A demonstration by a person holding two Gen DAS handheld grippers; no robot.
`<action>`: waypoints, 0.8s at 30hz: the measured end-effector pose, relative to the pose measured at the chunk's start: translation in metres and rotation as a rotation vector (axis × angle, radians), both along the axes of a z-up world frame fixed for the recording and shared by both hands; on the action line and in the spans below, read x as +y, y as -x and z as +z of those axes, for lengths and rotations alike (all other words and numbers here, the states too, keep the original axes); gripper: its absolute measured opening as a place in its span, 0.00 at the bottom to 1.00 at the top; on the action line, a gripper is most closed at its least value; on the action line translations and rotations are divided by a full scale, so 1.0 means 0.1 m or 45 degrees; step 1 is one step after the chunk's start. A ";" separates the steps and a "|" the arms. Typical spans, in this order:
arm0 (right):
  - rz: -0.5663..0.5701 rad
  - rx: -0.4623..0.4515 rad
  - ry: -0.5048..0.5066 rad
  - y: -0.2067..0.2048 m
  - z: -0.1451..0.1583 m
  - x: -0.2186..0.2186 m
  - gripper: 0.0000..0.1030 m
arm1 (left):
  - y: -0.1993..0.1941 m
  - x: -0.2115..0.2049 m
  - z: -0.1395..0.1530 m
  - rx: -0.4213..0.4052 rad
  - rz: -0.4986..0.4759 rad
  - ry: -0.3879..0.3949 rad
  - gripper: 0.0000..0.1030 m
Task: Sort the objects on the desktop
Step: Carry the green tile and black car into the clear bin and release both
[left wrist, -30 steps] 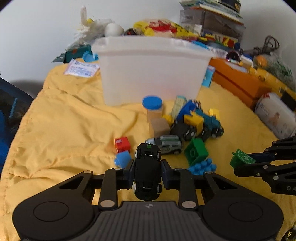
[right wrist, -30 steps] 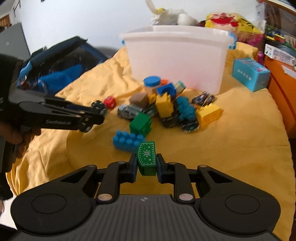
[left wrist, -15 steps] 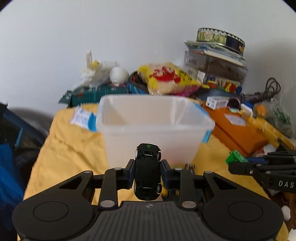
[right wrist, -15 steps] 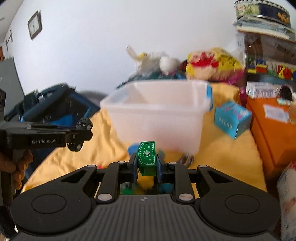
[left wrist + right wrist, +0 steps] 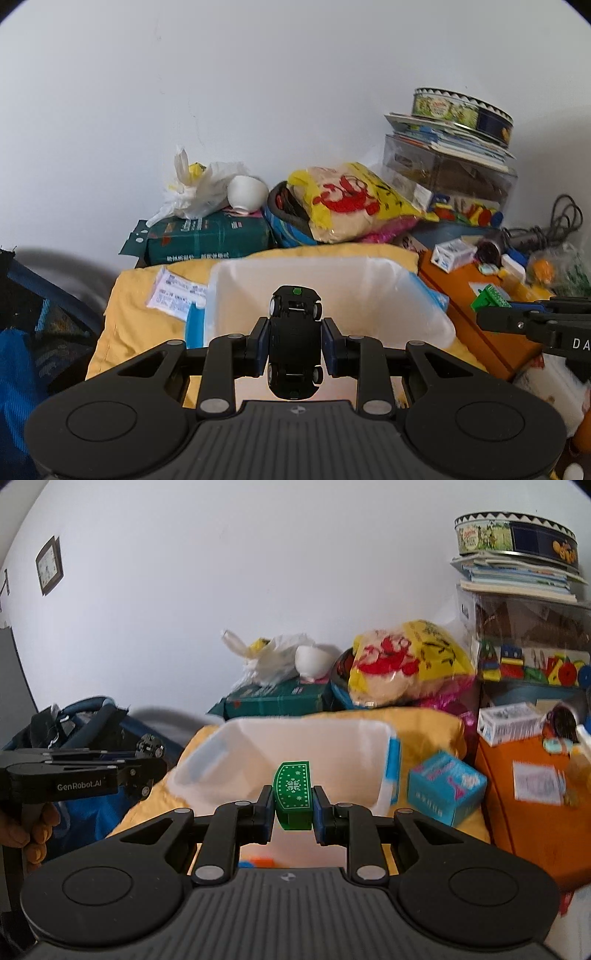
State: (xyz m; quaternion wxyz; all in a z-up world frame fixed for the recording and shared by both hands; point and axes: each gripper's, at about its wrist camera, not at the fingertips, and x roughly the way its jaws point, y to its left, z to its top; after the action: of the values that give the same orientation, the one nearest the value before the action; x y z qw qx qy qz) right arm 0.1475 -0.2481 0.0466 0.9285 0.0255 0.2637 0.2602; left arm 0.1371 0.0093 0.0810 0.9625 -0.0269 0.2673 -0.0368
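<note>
My left gripper (image 5: 294, 345) is shut on a black toy car (image 5: 294, 343), held underside up just above the near rim of the white plastic bin (image 5: 373, 288). My right gripper (image 5: 293, 812) is shut on a green block with a white snowflake print (image 5: 293, 794), held before the same bin (image 5: 332, 749). The bin looks empty inside. The right gripper with its green block (image 5: 489, 297) shows at the right of the left wrist view. The left gripper with the car (image 5: 149, 746) shows at the left of the right wrist view. The toy pile is hidden below both cameras.
The bin sits on a yellow cloth (image 5: 125, 295). Behind it lie a green package (image 5: 207, 240), a yellow snack bag (image 5: 351, 203) and a white bag. An orange box (image 5: 524, 805) and a blue carton (image 5: 445, 786) stand to the right, a dark blue bag (image 5: 85, 723) to the left.
Both grippers have risen from the toy pile and moved forward to the bin, each still holding its object. The view now looks over the bin's rim.
</note>
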 end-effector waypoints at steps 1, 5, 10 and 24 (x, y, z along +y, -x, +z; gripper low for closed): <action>0.000 -0.007 -0.003 -0.04 0.03 0.00 0.23 | -0.04 -0.01 0.03 -0.010 -0.002 -0.009 0.31; 0.005 -0.029 -0.001 -0.20 0.11 0.04 0.23 | -0.20 0.01 0.11 -0.024 -0.001 -0.011 0.31; 0.010 -0.014 0.000 -0.42 0.12 0.12 0.23 | -0.43 0.02 0.13 -0.013 -0.004 -0.025 0.31; 0.007 0.138 0.097 -1.04 -0.14 0.38 0.40 | -0.94 0.07 -0.12 0.108 0.008 -0.030 0.49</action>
State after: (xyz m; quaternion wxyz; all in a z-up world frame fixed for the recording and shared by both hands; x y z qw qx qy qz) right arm 0.2517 -0.2099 0.0326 0.9124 0.0037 0.3233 0.2508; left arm 0.2307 0.0167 0.0686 0.9507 -0.0177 0.3083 -0.0295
